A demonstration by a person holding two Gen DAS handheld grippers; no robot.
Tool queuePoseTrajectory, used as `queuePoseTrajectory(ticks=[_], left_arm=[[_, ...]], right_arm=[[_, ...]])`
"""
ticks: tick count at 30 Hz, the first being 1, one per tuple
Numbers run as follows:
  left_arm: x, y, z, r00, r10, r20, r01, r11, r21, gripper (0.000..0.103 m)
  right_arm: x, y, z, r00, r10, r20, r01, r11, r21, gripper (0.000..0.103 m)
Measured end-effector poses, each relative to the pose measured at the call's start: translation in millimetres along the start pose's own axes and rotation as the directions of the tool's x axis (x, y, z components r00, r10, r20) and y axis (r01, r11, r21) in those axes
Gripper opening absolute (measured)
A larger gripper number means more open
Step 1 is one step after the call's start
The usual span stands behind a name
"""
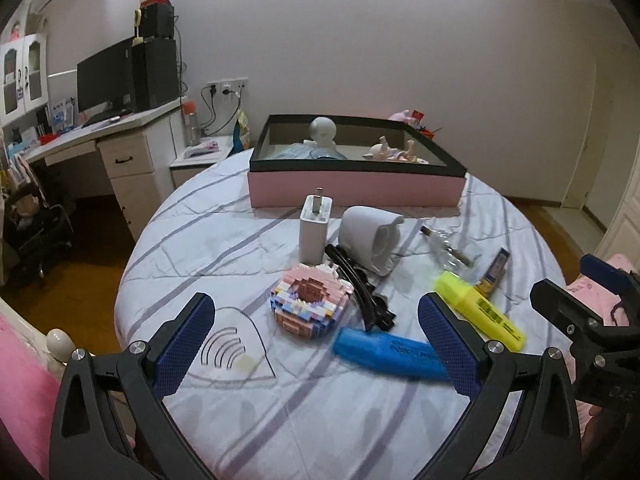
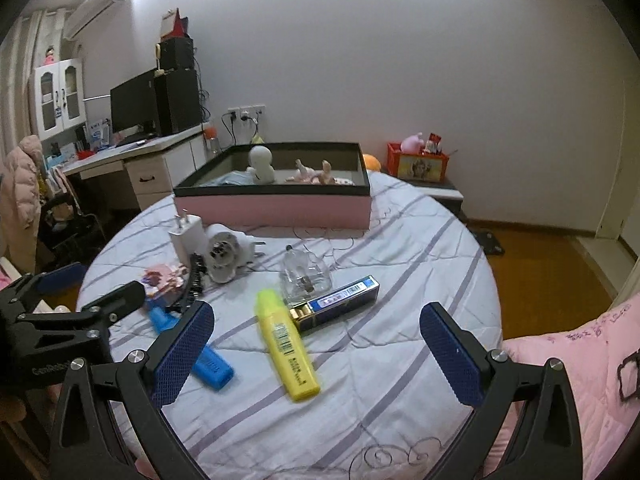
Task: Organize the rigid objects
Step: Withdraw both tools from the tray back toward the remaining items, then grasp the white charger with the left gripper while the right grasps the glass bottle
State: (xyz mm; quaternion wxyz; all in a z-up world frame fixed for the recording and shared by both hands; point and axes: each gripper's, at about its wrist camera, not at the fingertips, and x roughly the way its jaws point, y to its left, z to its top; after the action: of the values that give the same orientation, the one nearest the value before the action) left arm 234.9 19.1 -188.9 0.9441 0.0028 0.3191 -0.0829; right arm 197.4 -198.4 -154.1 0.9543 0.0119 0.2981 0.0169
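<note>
Loose objects lie on a round bed: a pink brick-built donut (image 1: pixel 310 304), a white charger (image 1: pixel 314 228), a white tipped cup-like piece (image 1: pixel 370 238), a black hair clip (image 1: pixel 360 292), a blue highlighter (image 1: pixel 390 354), a yellow highlighter (image 2: pixel 286 334), a blue battery box (image 2: pixel 340 300) and a clear glass bottle (image 2: pixel 306 276). A pink box with a black rim (image 1: pixel 356 186) stands at the far side and holds figurines. My left gripper (image 1: pixel 316 344) is open and empty, low over the donut and blue highlighter. My right gripper (image 2: pixel 316 354) is open and empty above the yellow highlighter.
A white desk (image 1: pixel 120 136) with a monitor stands at the left beyond the bed. A pink quilt (image 2: pixel 568 360) lies at the right edge. A red crate (image 2: pixel 416 166) sits on a nightstand behind the bed. Wooden floor surrounds the bed.
</note>
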Motion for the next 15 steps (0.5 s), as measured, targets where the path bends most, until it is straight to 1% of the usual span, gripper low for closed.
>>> queuePoseTrajectory(ticks=[5, 7, 10, 12, 15], left_arm=[[30.0, 11.5, 18.2, 0.999, 0.032, -0.029, -0.032, 0.999, 0.019, 0.103], [44.8, 17.9, 25.8, 0.997, 0.056, -0.051, -0.055, 0.998, 0.016, 0.103], [63.0, 22.6, 34.9, 0.996, 0.043, -0.075, -0.042, 0.999, 0.012, 0.103], [78.5, 23.2, 41.6, 0.993, 0.030, -0.116, -0.027, 0.999, 0.025, 0.103], [95.2, 22.3, 49.2, 0.990, 0.037, -0.137, -0.031, 0.998, 0.048, 0.103]], right_arm=[[26.0, -2.8, 6.4, 0.999, 0.002, -0.038, -0.002, 1.000, -0.003, 0.103], [35.3, -3.6, 8.2, 0.999, 0.005, -0.050, -0.005, 1.000, 0.004, 0.103], [49.3, -3.3, 10.2, 0.997, 0.009, -0.074, -0.009, 1.000, 0.001, 0.103], [61.6, -2.9, 13.2, 0.995, 0.012, -0.096, -0.012, 1.000, -0.004, 0.103], [77.3, -1.8, 17.8, 0.992, 0.012, -0.123, -0.014, 1.000, -0.018, 0.103]])
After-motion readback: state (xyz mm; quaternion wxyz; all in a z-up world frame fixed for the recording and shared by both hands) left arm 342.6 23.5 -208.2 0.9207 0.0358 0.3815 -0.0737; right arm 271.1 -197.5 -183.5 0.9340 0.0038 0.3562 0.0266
